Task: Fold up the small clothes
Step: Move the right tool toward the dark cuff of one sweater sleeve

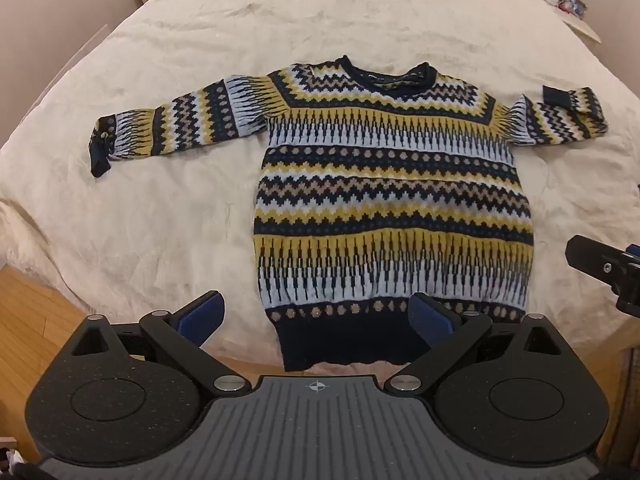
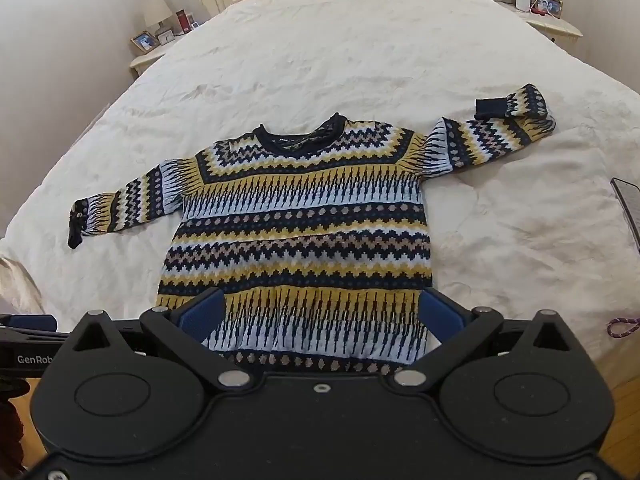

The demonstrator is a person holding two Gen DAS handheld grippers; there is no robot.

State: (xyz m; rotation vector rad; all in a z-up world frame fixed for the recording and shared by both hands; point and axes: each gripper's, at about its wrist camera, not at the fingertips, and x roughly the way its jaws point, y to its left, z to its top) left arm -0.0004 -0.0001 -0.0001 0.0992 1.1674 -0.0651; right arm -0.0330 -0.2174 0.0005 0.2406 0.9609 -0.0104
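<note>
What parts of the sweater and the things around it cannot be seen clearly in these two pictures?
- Sweater hem: right wrist view, hidden behind the right gripper.
- Dark flat object: right wrist view, cut off by the edge.
- Right gripper fingers: left wrist view, cut off.
- Framed photos: too small.

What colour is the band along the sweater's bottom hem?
Plain dark navy on the patterned knit sweater's hem band, seen best in the left wrist view.

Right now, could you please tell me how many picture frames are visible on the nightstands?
2: one picture frame on the nightstand left of the bed, one picture frame on the nightstand right of it. Others may be hidden behind lamps.
</note>
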